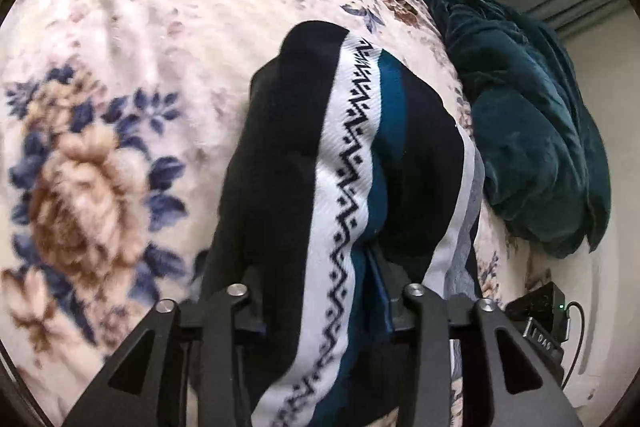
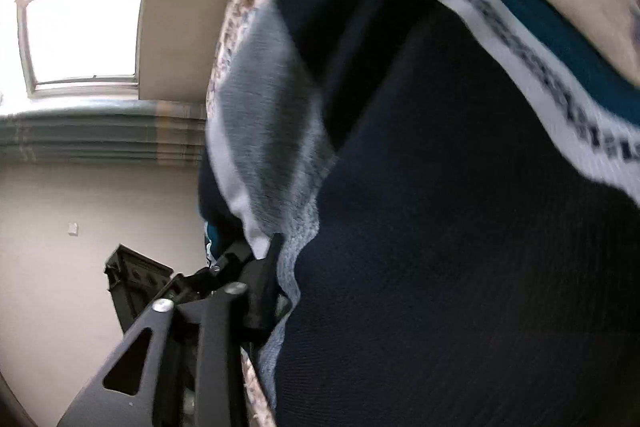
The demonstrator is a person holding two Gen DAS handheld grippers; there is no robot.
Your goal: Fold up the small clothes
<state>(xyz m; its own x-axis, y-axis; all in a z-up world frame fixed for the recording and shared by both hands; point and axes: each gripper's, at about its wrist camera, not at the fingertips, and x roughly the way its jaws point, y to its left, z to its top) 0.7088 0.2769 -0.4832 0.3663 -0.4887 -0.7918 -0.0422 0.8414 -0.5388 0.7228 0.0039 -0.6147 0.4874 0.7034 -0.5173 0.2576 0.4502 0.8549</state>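
Over the floral blanket (image 1: 100, 47), left gripper (image 1: 320, 307) grasps the striped garment (image 1: 348, 167); right gripper's (image 2: 272, 267) grip cannot be judged. Slack hold risks slipping, spoiling the fold.

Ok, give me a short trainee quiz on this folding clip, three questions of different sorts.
1. True or false: the blanket under the striped garment is plain grey.
2. In the left wrist view, what lies to the right of the garment? A) dark teal cloth heap B) shoe C) book
3. Which pattern runs along the garment's white stripe?
Key: 1 false, it is floral; 2 A; 3 zigzag.
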